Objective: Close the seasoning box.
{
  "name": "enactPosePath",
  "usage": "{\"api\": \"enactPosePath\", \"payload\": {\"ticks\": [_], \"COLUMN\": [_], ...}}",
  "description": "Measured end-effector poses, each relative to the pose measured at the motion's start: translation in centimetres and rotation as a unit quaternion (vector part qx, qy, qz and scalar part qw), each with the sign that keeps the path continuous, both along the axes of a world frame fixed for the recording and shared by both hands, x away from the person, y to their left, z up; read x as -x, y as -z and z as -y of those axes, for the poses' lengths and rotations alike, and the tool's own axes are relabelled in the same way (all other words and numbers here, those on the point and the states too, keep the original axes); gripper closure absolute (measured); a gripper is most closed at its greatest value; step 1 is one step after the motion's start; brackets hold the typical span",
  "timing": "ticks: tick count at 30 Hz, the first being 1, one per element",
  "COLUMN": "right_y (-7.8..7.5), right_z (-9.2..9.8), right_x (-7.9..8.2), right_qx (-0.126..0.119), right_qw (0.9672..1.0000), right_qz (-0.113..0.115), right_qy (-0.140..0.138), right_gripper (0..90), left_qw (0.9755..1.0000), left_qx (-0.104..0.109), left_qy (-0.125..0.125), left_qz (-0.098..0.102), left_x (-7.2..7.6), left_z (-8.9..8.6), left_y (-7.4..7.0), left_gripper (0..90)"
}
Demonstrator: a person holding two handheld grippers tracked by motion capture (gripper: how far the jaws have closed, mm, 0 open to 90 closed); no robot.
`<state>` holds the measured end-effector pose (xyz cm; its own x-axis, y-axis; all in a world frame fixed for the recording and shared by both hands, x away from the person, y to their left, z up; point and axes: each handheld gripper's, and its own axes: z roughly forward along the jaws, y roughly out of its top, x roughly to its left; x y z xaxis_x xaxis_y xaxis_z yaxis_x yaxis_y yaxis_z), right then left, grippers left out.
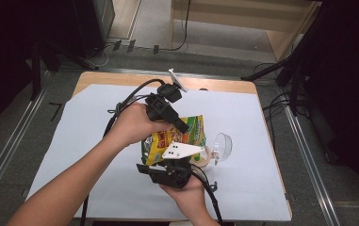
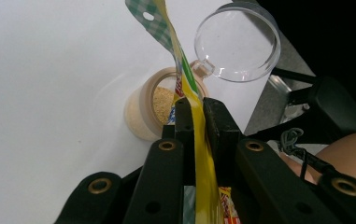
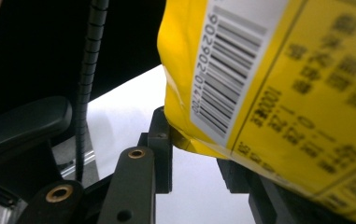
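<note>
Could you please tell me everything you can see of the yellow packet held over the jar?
The yellow packet is a glossy printed pouch, apparently plastic film, with a green checked top edge and a white barcode label. It hangs tilted above the open jar of beige powder. The left hand-held gripper pinches its flat edge shut; the right hand-held gripper has its lower corner between its jaws.

A: Item one, left tool [image 1: 181,126]?
B: Black blocky body, black cable looping off it, grey three-cornered plate on top. In the left gripper view, lower half of the frame: two black jaws, brass-coloured rivets at the link joints.
A: Item two, right tool [image 1: 167,163]?
B: Same black build, white-grey plate, ribbed black cable, brass rivets at lower left of the right gripper view.
A: Sleeves?
B: Forearms bare.
</note>
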<state>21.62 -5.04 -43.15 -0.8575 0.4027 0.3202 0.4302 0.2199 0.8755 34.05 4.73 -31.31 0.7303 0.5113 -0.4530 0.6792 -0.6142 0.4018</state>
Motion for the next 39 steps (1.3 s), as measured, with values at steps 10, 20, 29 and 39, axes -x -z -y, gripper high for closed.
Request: {"api": "enactPosePath", "payload": {"ticks": [10, 20, 29, 39], "right_y": [0.9, 2.5, 4.0, 4.8], "right_z": [0.0, -0.6, -0.3, -0.1], "right_x": [-0.2, 0.0, -0.5, -0.6], "right_qx": [0.023, 0.069, 0.077, 0.101], "right_qw": [0.9995, 0.9974, 0.9967, 0.9947], "right_qz": [-0.013, -0.005, -0.023, -0.018], "right_qy": [-0.017, -0.022, -0.015, -0.01], "right_gripper": [65.1, 59.1, 52.1, 50.3], "left_qw": [0.9996, 0.9982, 0.9949, 0.9928], "left_qx": [0.025, 0.058, 0.101, 0.118], "left_qy": [-0.011, 0.002, -0.009, 0.012], "left_qz": [-0.01, 0.019, 0.002, 0.018], "left_x": [0.3, 1.4, 1.4, 2.1], "left_z": [-2.1, -4.4, -6.7, -8.0], "left_y": [1.0, 2.6, 4.5, 5.0], "left_gripper": [85.8, 85.1, 85.0, 85.9]}}
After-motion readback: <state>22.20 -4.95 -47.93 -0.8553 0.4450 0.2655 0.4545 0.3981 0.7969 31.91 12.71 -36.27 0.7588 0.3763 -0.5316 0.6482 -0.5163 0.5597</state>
